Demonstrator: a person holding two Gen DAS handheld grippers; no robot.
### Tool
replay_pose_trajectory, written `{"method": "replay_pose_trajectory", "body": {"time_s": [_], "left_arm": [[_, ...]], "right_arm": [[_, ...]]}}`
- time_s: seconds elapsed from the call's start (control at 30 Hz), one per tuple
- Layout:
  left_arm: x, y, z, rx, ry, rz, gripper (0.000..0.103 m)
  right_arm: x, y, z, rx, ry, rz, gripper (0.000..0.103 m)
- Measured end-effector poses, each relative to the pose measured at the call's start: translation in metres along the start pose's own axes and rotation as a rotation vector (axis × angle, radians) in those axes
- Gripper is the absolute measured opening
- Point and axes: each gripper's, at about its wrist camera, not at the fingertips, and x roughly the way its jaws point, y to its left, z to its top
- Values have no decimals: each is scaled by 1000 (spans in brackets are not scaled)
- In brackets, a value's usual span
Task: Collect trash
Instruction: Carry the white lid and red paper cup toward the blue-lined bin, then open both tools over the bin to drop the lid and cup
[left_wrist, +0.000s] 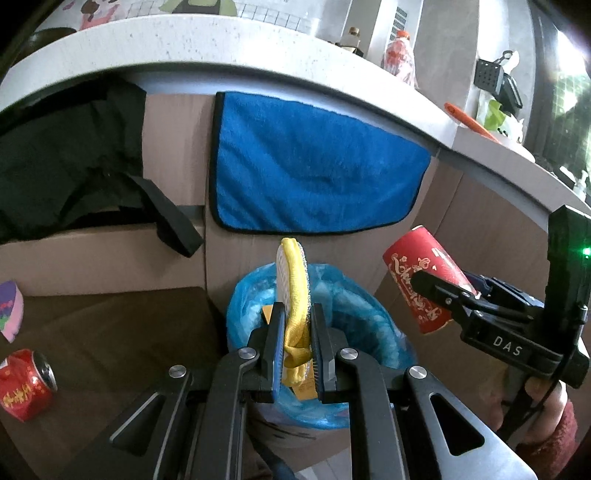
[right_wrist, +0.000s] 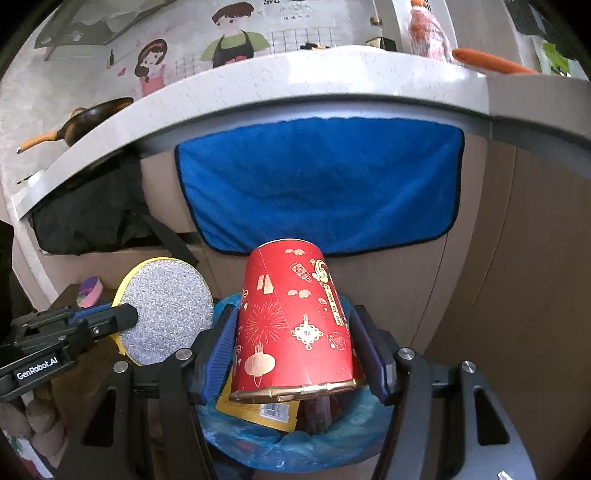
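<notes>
At the far left, a crushed red can (left_wrist: 26, 384) lies on its side on the dark brown bench (left_wrist: 122, 332), near its left edge, with a pink and purple sponge (left_wrist: 11, 310) just behind it. Above them a black bag (left_wrist: 70, 155) hangs under the white counter (left_wrist: 229, 40).

My left gripper (left_wrist: 298, 343) has its fingers (left_wrist: 275, 343) closed on a round scouring pad (left_wrist: 291, 291), yellow-rimmed with a silver mesh face, held on edge and upright over the trash bin (left_wrist: 369, 306). The bin, lined with a blue bag, stands just beside the bench's right edge; a yellow packet (right_wrist: 258, 410) already lies inside it.

Behind the bin a blue towel (left_wrist: 314, 166) hangs flat against the cabinet front.

To the right, my right gripper (right_wrist: 295, 350) has its fingers (right_wrist: 218, 354) clamped on the sides of a red paper cup (right_wrist: 295, 325) with gold lantern and firework prints. The cup's rim faces me and its base points away, and it hangs over the bin's opening, close beside the pad without touching it.
</notes>
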Motion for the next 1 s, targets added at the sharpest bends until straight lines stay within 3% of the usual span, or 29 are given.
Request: {"method": "replay_pose_trajectory", "body": {"time_s": [0.93,1.0], "left_arm": [[55,9,1,-14,97,-37,14],[58,13,3,-43,105,-68,22]], "right_arm": [[63,-9,-13,56,106,7,60],[66,-9,-13,56,113,10,61]]}}
